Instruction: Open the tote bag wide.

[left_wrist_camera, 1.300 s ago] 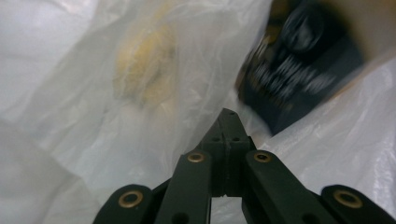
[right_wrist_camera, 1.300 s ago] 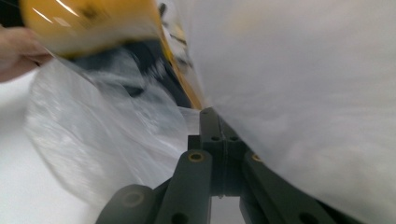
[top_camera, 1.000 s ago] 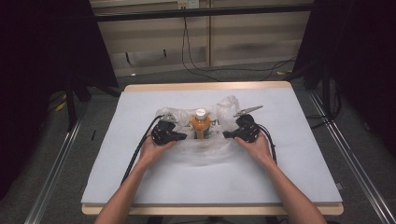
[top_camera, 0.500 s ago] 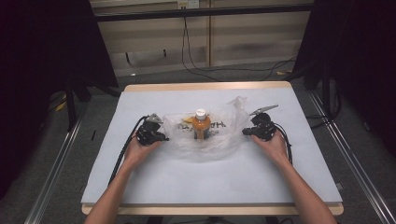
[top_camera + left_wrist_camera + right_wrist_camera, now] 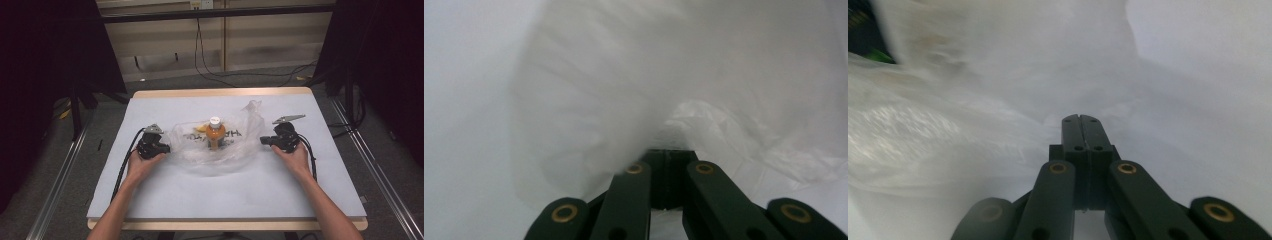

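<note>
A clear plastic bag (image 5: 235,152) with black lettering lies in the middle of the white table (image 5: 200,195). An orange bottle (image 5: 215,135) with a white cap stands upright inside it, a small yellow thing (image 5: 200,128) beside it. My left gripper (image 5: 167,148) is shut on the bag's left edge, where the film (image 5: 624,100) bunches at the closed jaw tips (image 5: 667,152). My right gripper (image 5: 263,141) is shut on the bag's right edge, its jaws (image 5: 1080,120) pressed together against the film (image 5: 948,125). The bag is stretched wide between the two hands.
The table's wooden far edge (image 5: 225,92) runs behind the bag. Black cables (image 5: 125,165) trail from each gripper along the forearms. Metal rails (image 5: 60,180) flank the table on the floor, and dark curtains stand at both sides.
Both hands have moved apart, left gripper leftward and right gripper rightward, drawing the bag out wider around the bottle. The bottle has stayed upright in the middle.
</note>
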